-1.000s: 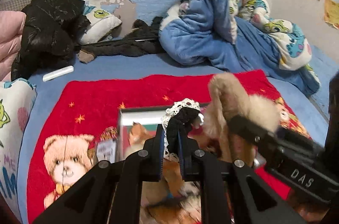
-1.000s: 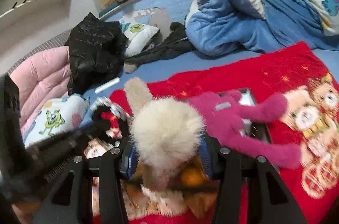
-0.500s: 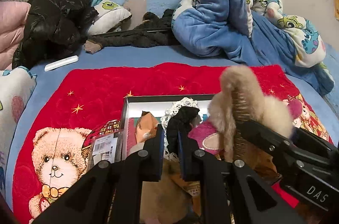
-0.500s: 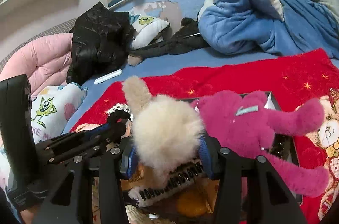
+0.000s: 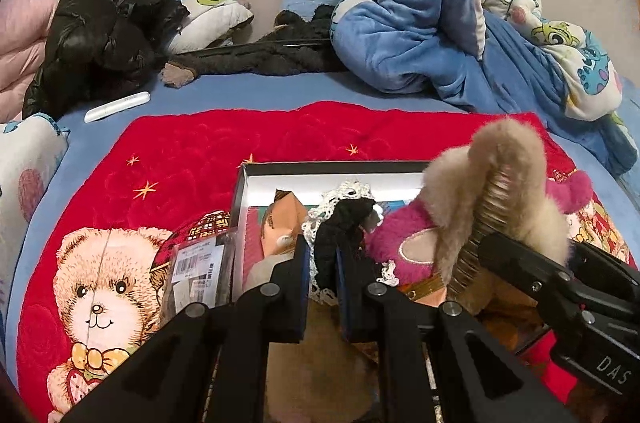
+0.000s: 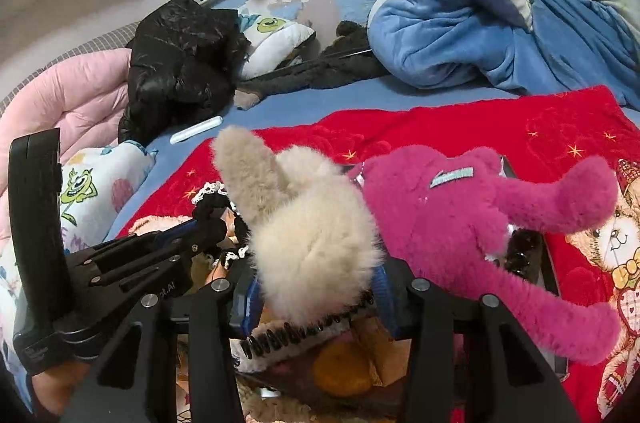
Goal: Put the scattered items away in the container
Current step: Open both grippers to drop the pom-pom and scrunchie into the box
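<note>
The left gripper is closed tight on a black scrunchie edged with white lace, the fabric pinched between the two fingers and bunching up above their tips. It hangs directly over the open box, a shallow dark-rimmed container with a pale inner wall that sits on the red blanket. Inside the box, just beyond the scrunchie, lie a small tan carton and the pink plush toy, which fills the right half and spills over the rim.

The right gripper is clamped on a fluffy beige hair clip, its fingers pressing in from both sides of the fur; the dark teeth of the clip show below the fur, between the fingers. From the left wrist view the same clip sits to the right of the scrunchie, raised above the box and the pink toy, held by the black right gripper. From the right wrist view the left gripper reaches in from the left, its scrunchie just beside the clip's beige ear. The pink plush toy lies right of the clip, sprawled across the box, with one arm stretched out over the blanket.

A barcoded packet leans against the box's left outer wall.
</note>
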### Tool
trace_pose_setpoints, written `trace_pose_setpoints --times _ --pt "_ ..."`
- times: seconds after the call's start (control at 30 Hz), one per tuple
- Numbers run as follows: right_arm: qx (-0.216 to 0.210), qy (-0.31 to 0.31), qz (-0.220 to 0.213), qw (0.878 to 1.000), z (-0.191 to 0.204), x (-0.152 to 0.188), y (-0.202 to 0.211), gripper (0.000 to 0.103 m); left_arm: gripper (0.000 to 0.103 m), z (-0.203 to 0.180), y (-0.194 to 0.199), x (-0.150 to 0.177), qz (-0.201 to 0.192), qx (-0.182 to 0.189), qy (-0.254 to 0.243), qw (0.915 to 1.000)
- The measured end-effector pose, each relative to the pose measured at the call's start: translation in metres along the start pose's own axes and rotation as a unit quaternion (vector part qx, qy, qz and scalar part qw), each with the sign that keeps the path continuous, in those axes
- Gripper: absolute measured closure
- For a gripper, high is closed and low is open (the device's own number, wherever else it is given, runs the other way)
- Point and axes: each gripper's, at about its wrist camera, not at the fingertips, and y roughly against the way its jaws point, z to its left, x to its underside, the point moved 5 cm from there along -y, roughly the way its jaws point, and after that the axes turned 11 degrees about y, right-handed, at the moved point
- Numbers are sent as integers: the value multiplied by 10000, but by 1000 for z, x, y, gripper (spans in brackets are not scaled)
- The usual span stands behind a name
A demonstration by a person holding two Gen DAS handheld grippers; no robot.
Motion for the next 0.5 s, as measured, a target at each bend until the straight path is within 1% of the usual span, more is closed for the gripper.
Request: trace_pose_setpoints --times 0.23,0.33,0.4,0.43,0.47,0.5 --pt "-45 -23 -14 10000 -1 1 1 59 91 -8 -1 4 34 -7 -164 9999" --pt "-66 -46 -22 10000 -2 1 1 59 91 -8 -1 4 42 -13 -149 9999" --pt "-57 -39 -29 10000 -1 0 2 57 91 -8 0 4 28 -16 -131 9999" --pt "-65 -44 -43 10000 -1 -1 2 56 90 -7 0 4 37 -15 -127 9999" --pt "-69 -64 -60 9999 -2 -1 3 55 79 -7 0 4 57 -24 -130 9999" --pt "-66 -86 -65 9999 -2 -1 3 46 73 -7 -1 4 93 -16 -138 9999"
